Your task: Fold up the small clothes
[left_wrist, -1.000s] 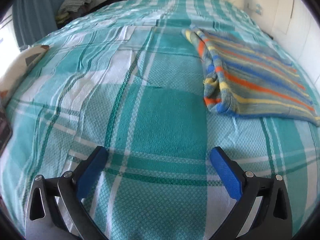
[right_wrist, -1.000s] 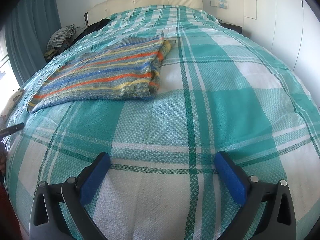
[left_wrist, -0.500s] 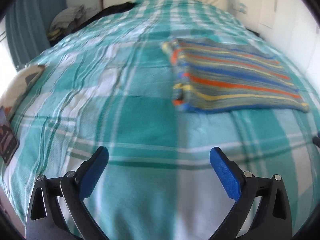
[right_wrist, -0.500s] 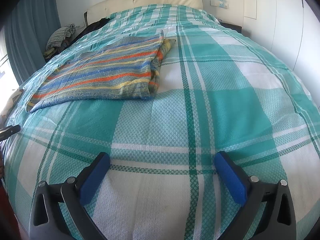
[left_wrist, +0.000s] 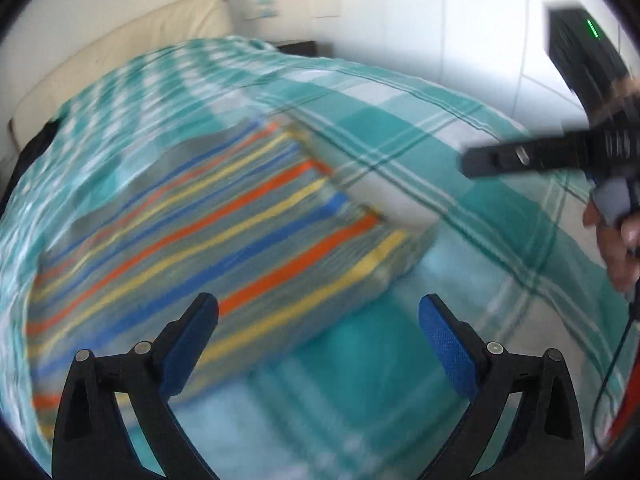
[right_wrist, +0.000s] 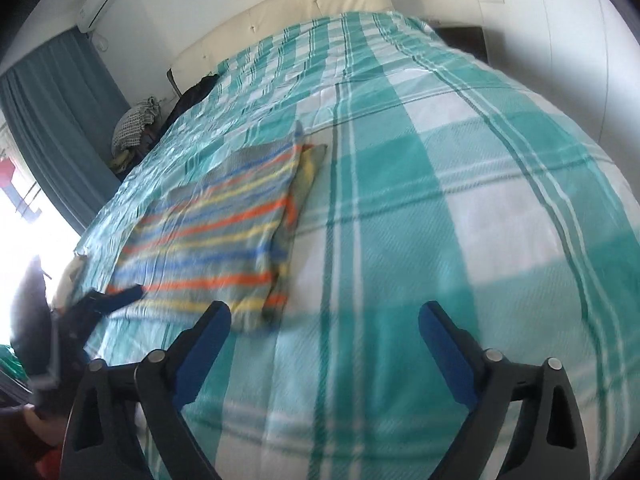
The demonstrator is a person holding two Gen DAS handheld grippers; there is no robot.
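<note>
A folded knit garment (left_wrist: 200,236) with orange, blue and yellow stripes lies flat on the teal checked bedspread (left_wrist: 400,340). My left gripper (left_wrist: 318,312) hovers over the garment's near right corner, jaws wide open and empty; this view is motion-blurred. In the right wrist view the same garment (right_wrist: 216,232) lies left of centre, its near corner just beyond the left fingertip. My right gripper (right_wrist: 325,314) hangs above bare bedspread (right_wrist: 440,200); its jaws are closing with nothing between them. The left tool's blue finger (right_wrist: 120,295) shows at the garment's near left edge.
A hand (left_wrist: 616,240) holding the right tool's black frame (left_wrist: 532,156) crosses the right side of the left view. A cream headboard (right_wrist: 304,12) closes the far end. A teal curtain (right_wrist: 52,112), a clothes pile (right_wrist: 136,124) and a dark nightstand (right_wrist: 464,36) flank the bed.
The left gripper swept right and rolled, so the striped garment now sits just beyond its fingers. The right gripper rose and shifted toward the garment's near corner, its jaws slightly narrower.
</note>
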